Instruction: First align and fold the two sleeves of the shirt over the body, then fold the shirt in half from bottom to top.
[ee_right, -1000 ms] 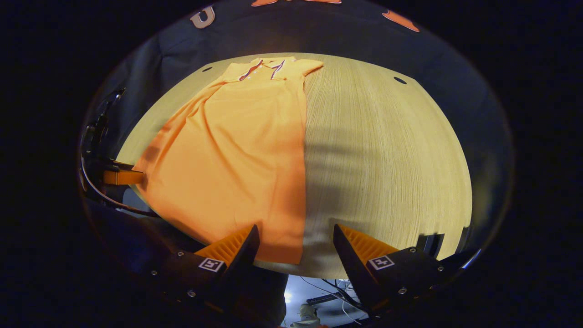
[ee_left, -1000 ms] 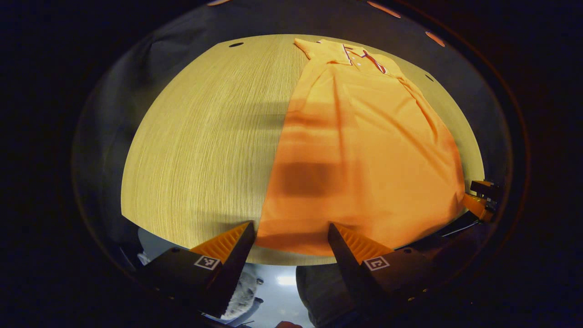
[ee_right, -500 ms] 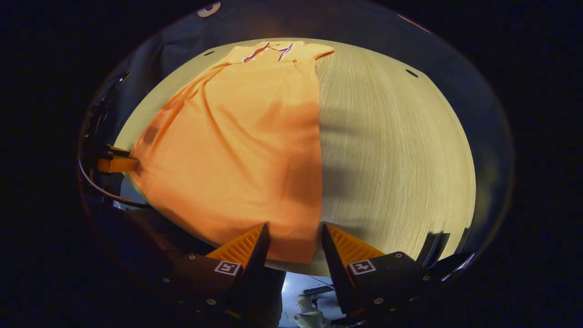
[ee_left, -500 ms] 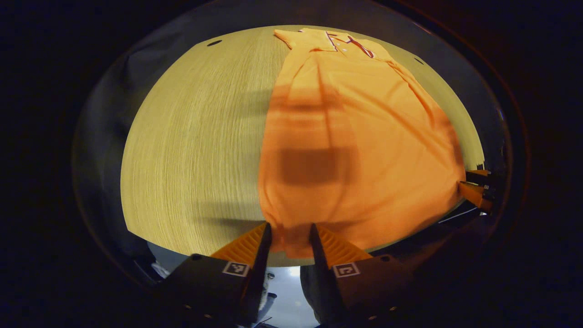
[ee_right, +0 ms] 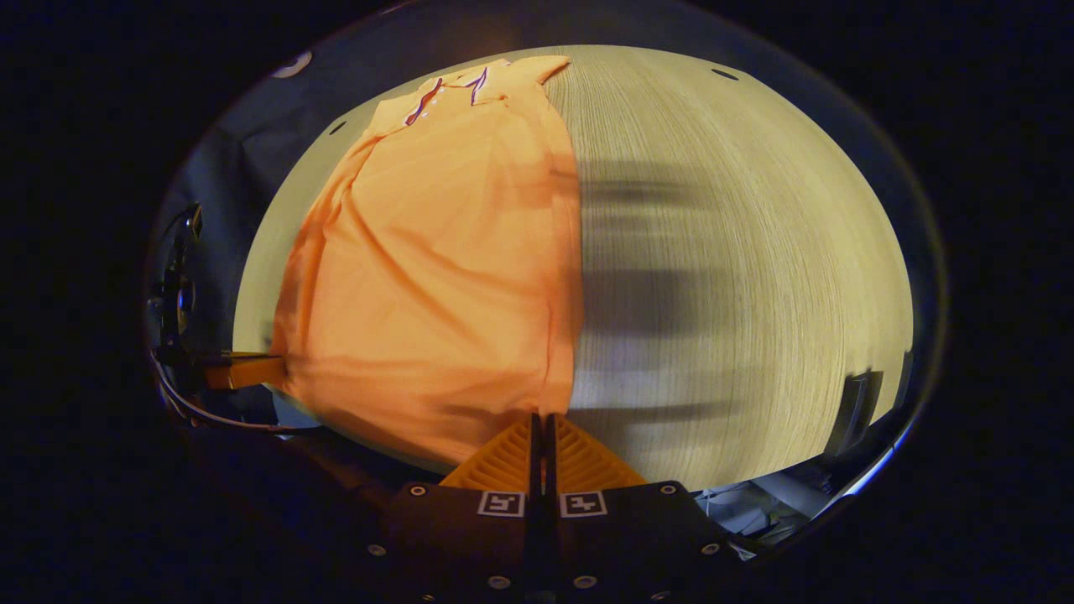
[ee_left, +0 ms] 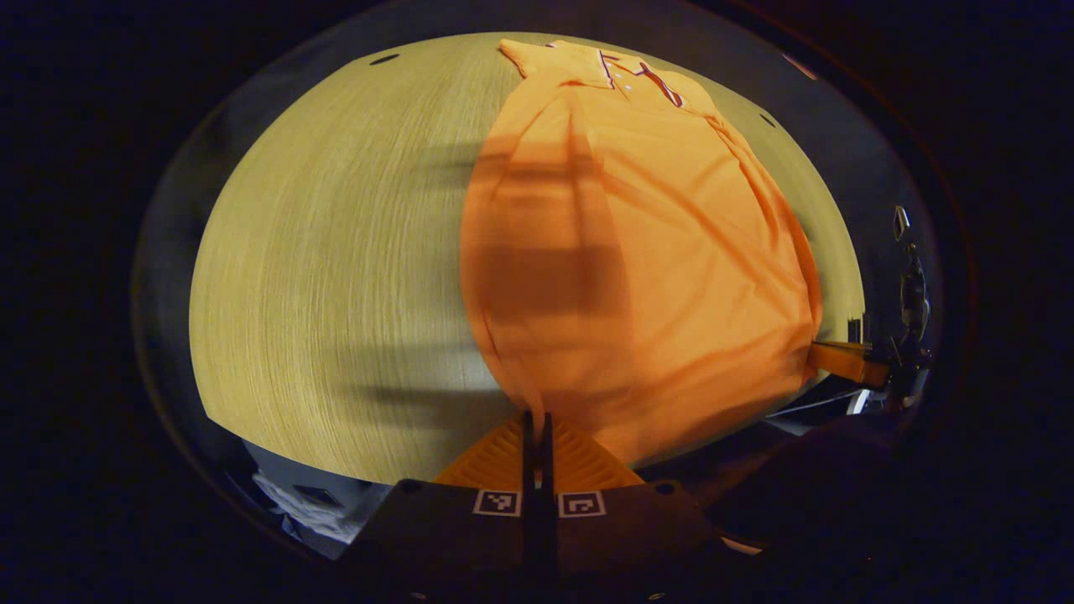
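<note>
Left gripper: fingers drawn together on the near hem corner of the orange short-sleeved polo shirt, cloth pinched between them at the counter's near edge. Fabric rises slightly into the grip, with folds radiating from the pinch.

Right gripper: fingers likewise closed onto the shirt's other near hem corner. In the right gripper view the left gripper sits at the far side of the hem, touching the cloth; in the left gripper view the right gripper is at the hem's opposite corner.

Shirt lies lengthwise on the pale wood-grain counter, hem nearest, body running away from both grippers. Long diagonal creases cross the body. Sides appear folded inward, giving a narrow, straight-edged strip; sleeve detail itself too hard to make out.

Far end: collar with dark and white striped trim and a buttoned placket, lying flat near the counter's far edge; also seen in the right gripper view. Blocky shadows fall across the shirt and counter. Small dark holes mark the counter's far corners.
</note>
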Motion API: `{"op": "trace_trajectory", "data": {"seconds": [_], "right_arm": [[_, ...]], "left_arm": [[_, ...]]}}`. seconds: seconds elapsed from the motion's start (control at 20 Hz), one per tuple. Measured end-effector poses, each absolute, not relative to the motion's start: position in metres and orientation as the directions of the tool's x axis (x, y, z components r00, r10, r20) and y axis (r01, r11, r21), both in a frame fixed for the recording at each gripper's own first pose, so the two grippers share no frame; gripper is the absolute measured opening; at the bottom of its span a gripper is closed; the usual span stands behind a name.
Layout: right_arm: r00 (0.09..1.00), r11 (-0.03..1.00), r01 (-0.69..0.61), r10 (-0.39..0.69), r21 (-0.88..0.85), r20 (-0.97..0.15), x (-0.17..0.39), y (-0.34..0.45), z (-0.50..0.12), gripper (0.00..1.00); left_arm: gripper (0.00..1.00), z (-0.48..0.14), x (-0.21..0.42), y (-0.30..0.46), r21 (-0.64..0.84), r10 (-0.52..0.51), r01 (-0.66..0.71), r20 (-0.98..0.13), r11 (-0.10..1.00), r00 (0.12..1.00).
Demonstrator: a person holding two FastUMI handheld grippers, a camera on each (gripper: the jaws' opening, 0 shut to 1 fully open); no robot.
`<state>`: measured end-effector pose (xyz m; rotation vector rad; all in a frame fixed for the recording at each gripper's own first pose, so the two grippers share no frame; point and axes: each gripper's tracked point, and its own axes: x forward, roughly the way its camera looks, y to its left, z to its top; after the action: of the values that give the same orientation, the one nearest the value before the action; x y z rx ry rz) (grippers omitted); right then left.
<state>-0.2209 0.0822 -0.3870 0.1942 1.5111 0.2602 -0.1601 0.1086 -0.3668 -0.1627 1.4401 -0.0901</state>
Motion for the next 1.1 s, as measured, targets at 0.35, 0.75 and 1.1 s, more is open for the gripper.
{"op": "trace_trajectory", "data": {"seconds": [0.35,0.75,1.1], "right_arm": [[0.135,0.939,0.067,0.326,0.337,-0.936,-0.167,0.090,-0.354,0.01],[0.257,0.910,0.115,0.360,0.399,-0.897,-0.078,0.101,-0.328,0.00],[0.295,0.913,0.082,0.360,0.399,-0.885,-0.006,0.111,-0.327,0.01]], "left_arm": [[0.01,-0.325,-0.099,0.105,-0.240,-0.237,0.015,-0.948,0.971,0.212],[0.01,-0.296,-0.004,0.103,-0.286,-0.294,0.070,-0.910,0.956,0.293],[0.01,-0.285,0.087,0.117,-0.280,-0.299,0.105,-0.897,0.954,0.327]]}}
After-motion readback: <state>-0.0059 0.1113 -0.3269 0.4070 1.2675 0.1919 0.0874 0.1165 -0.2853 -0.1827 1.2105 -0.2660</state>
